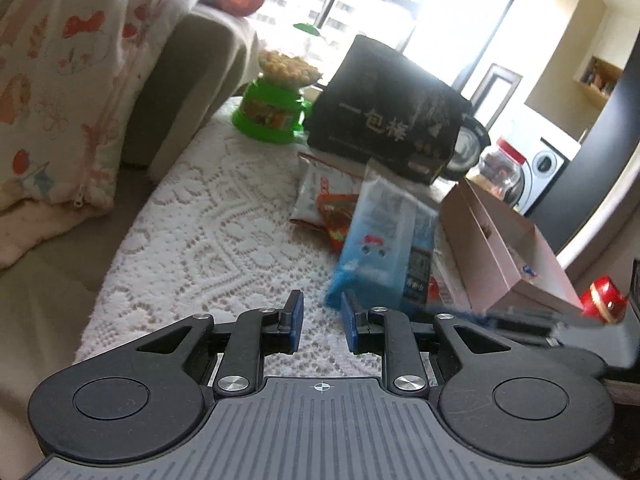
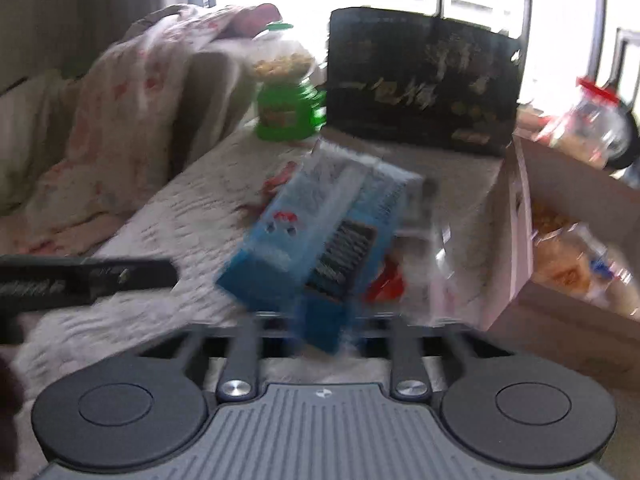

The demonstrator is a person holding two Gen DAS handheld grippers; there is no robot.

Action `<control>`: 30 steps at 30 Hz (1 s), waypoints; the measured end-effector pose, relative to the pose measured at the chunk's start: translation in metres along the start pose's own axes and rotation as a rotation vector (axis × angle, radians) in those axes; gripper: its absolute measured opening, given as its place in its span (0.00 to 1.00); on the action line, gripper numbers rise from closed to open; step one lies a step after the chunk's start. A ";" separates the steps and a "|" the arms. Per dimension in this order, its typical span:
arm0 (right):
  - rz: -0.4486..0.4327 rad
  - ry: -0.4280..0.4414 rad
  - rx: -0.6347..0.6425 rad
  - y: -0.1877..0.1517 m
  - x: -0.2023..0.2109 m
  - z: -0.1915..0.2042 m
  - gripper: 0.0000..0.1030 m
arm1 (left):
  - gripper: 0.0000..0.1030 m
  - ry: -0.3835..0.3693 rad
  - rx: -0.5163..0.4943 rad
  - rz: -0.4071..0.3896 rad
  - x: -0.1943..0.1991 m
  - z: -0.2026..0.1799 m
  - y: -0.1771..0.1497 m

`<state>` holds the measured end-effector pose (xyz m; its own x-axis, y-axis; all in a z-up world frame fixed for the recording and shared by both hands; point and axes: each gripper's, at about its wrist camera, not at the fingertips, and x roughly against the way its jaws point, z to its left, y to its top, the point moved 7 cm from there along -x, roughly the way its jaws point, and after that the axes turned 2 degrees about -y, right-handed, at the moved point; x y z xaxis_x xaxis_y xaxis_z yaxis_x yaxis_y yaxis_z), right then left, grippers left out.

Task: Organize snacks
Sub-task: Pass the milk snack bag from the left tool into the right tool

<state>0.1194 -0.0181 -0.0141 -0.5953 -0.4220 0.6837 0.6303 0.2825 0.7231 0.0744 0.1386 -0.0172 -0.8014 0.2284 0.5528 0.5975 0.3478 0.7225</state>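
A blue snack packet (image 1: 384, 248) stands tilted above the lace-covered table (image 1: 208, 220). In the blurred right wrist view, my right gripper (image 2: 320, 332) is shut on the lower end of the blue snack packet (image 2: 316, 240). Behind it a red-and-white snack packet (image 1: 320, 196) lies flat on the lace. My left gripper (image 1: 322, 320) hovers over the lace just left of the blue packet, its blue pads close together with nothing between them. To the right is an open pink cardboard box (image 1: 500, 248), which holds several orange snack bags (image 2: 568, 264).
A green jar of puffed snacks (image 1: 276, 108) and a big black printed box (image 1: 384, 120) stand at the back of the table. A red-lidded glass jar (image 1: 504, 168) is behind the pink box. A sofa with a floral blanket (image 1: 60, 80) borders the table on the left.
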 end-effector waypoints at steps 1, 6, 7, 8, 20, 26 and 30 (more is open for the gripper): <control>0.005 0.025 -0.004 -0.004 0.005 0.000 0.09 | 0.23 0.005 0.015 0.004 0.001 0.003 -0.001; 0.024 0.147 -0.001 -0.024 0.026 0.013 0.07 | 0.23 0.073 0.052 0.051 0.003 0.015 -0.006; 0.034 0.174 -0.001 -0.029 0.030 0.017 0.07 | 0.23 0.070 0.040 0.046 0.004 0.015 -0.007; 0.041 0.197 0.006 -0.033 0.034 0.022 0.07 | 0.23 0.059 0.024 0.042 0.005 0.014 -0.007; -0.117 -0.054 -0.127 0.016 0.013 0.005 0.64 | 0.23 0.051 0.045 -0.018 -0.012 0.024 0.022; -0.055 -0.192 -0.226 0.045 -0.041 0.019 0.66 | 0.23 0.222 -0.097 -0.035 -0.015 0.040 0.020; -0.063 -0.341 -0.101 0.054 -0.062 0.038 0.86 | 0.23 0.230 -0.113 -0.030 -0.014 0.048 0.017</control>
<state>0.1715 0.0556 -0.0135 -0.7557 -0.1193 0.6439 0.6230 0.1718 0.7631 0.0947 0.1854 -0.0327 -0.7993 0.0026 0.6009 0.5832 0.2442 0.7747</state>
